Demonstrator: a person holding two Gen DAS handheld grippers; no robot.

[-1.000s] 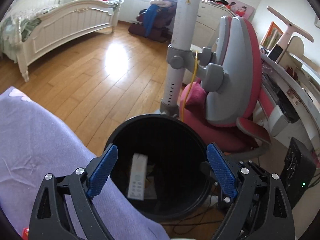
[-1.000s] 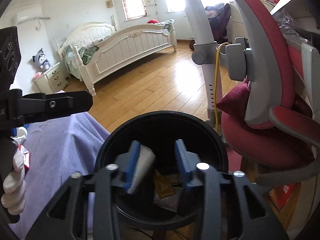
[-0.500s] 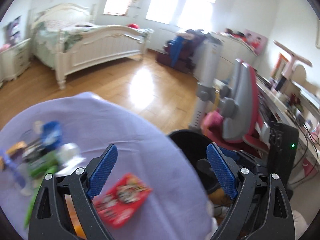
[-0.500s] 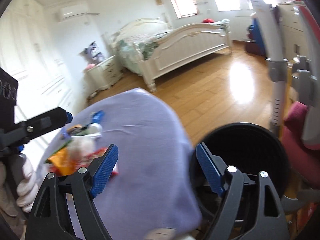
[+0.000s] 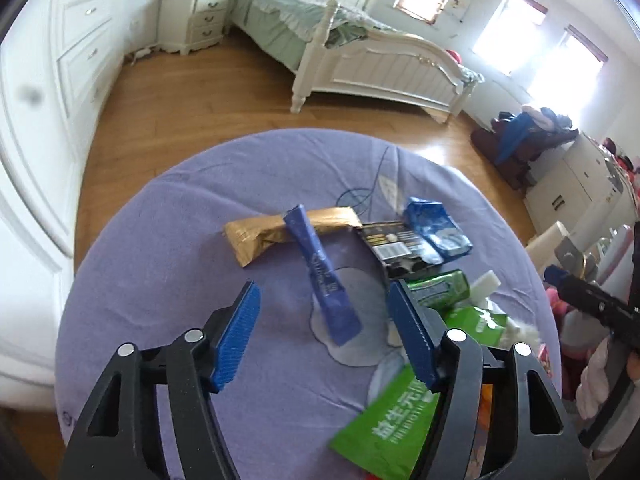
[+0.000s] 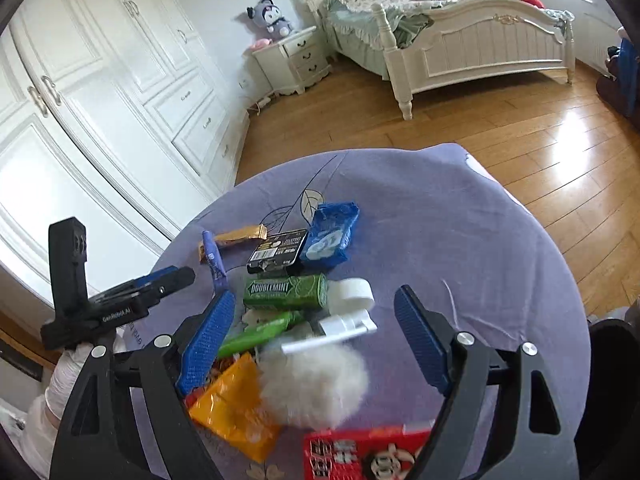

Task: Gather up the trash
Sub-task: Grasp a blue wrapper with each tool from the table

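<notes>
Trash lies on a round table with a purple cloth. My left gripper is open and empty above a long blue sachet that lies between its fingers. A gold wrapper, a black box and a blue packet lie beyond. My right gripper is open and empty over a white fluffy ball, a white plastic piece, a green Doublemint pack, an orange packet and a red box.
A green sachet lies under my left gripper's right finger. The black bin's rim shows at the right edge of the right wrist view. A white wardrobe, a bed and wooden floor surround the table.
Both grippers swung away from the black bin, leftward, to over the table's trash. The right gripper dropped its white item into the bin and opened. The left stayed open.
</notes>
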